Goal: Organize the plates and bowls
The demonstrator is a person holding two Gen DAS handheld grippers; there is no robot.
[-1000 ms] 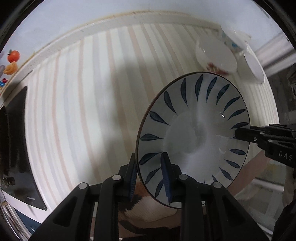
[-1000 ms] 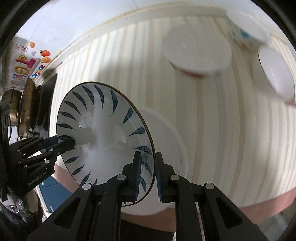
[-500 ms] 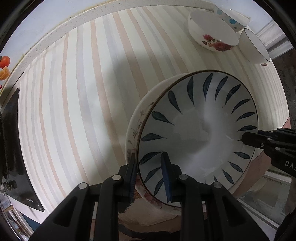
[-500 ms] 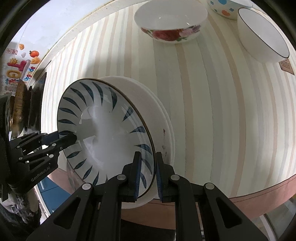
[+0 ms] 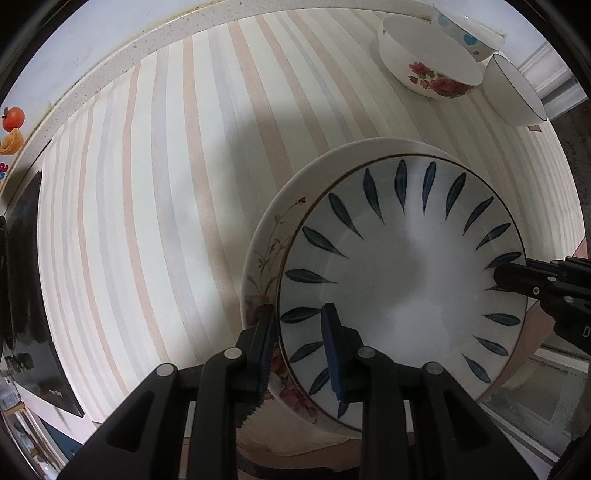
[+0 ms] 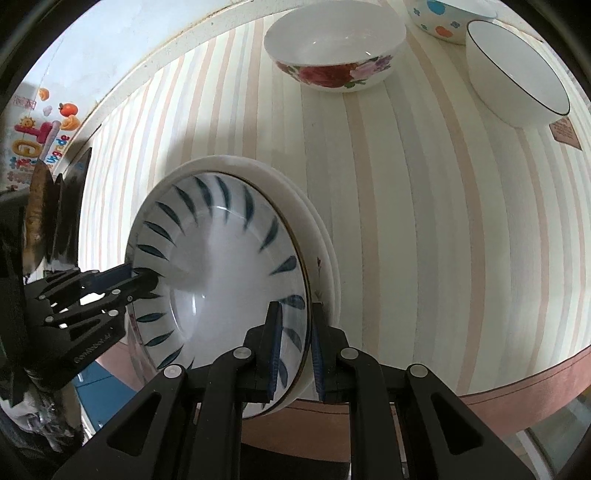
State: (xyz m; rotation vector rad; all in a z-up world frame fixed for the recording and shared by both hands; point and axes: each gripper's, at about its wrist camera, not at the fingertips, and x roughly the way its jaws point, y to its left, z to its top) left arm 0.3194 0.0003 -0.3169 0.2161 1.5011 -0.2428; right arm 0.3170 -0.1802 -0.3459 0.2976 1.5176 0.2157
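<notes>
A white plate with dark blue leaf marks (image 5: pixel 402 280) rests on a stack of white floral plates (image 5: pixel 266 251) near the table's front edge. My left gripper (image 5: pixel 299 347) has loosened; its fingers straddle the blue plate's rim with gaps on both sides. My right gripper (image 6: pixel 295 339) straddles the opposite rim (image 6: pixel 236 280) the same way, fingers spread. Each gripper shows in the other's view, the right gripper at the right (image 5: pixel 517 280) and the left gripper at the left (image 6: pixel 136 280). The floral stack (image 6: pixel 325 243) shows behind the blue plate.
Three bowls stand at the far right: a rose-patterned bowl (image 6: pixel 336 51), a dotted bowl (image 6: pixel 443 18) and a plain white bowl with a dark rim (image 6: pixel 517 70). A black stovetop (image 5: pixel 22 280) lies at the left. The striped tablecloth (image 5: pixel 147 206) covers the table.
Both grippers lowered the blue-leaf plate onto the floral plate stack. Their fingers have since spread apart off its rim.
</notes>
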